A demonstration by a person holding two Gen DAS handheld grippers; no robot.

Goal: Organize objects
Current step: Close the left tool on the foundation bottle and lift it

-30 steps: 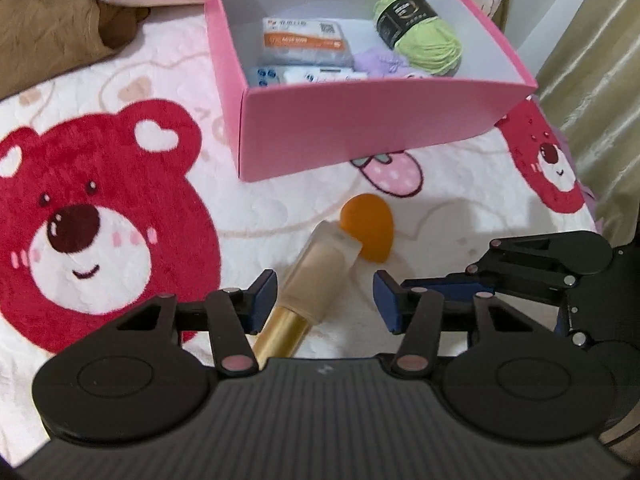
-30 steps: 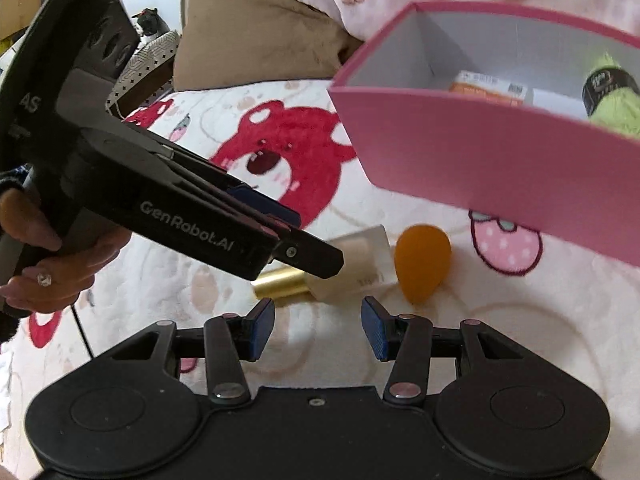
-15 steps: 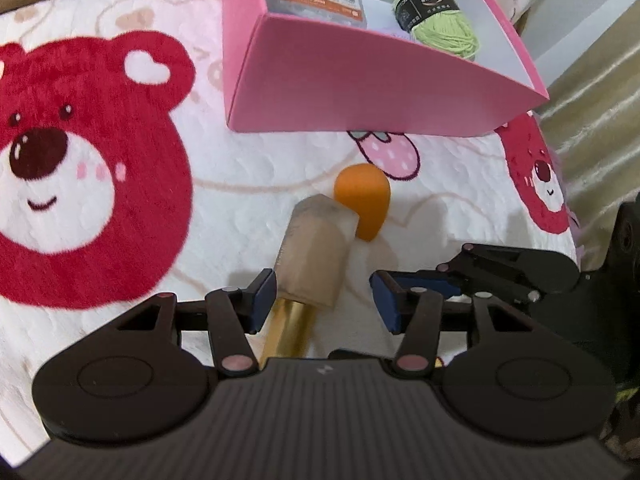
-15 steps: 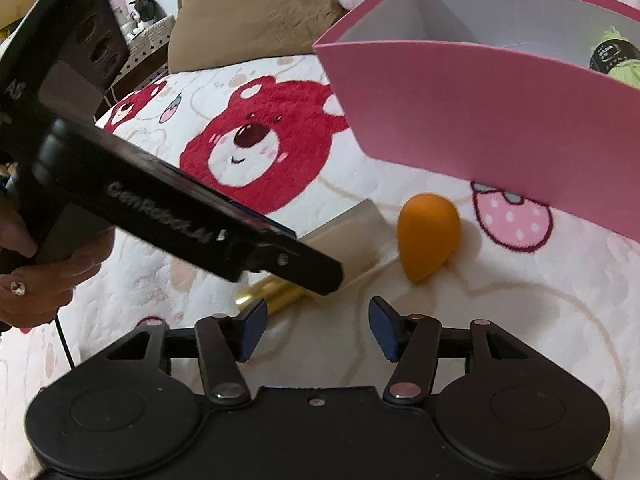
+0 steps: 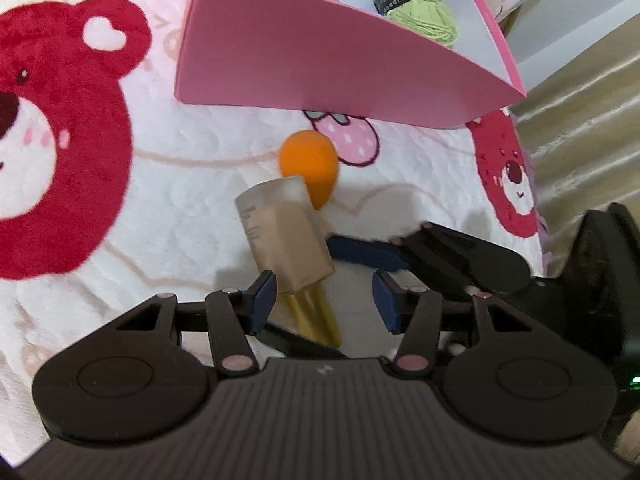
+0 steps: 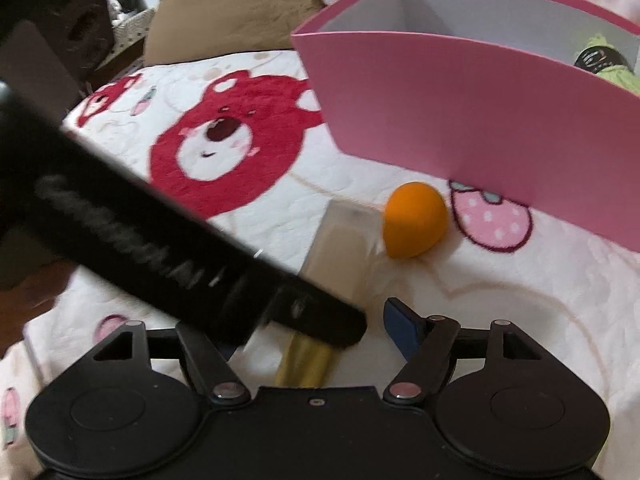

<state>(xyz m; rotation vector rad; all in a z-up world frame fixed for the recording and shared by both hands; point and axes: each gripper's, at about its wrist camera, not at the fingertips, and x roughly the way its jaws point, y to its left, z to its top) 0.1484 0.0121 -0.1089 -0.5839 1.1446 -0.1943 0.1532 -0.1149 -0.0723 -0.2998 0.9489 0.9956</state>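
Both grippers nearer bottle point(image 5: 286, 236), beige with gold cap, left gripper point(image 5: 324, 298) open around it, right gripper point(image 6: 320, 336) jaws opening.

L gripper point(image 6: 200, 252) blurred, hides right gripper's left finger; yarn point(image 6: 612, 68) mostly behind box wall point(image 6: 460, 108).

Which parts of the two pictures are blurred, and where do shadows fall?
Left wrist view: the bottle and orange sponge are slightly smeared; soft shadows lie on the blanket near the right gripper. Right wrist view: the left gripper crossing the frame is heavily blurred, its white lettering unreadable.
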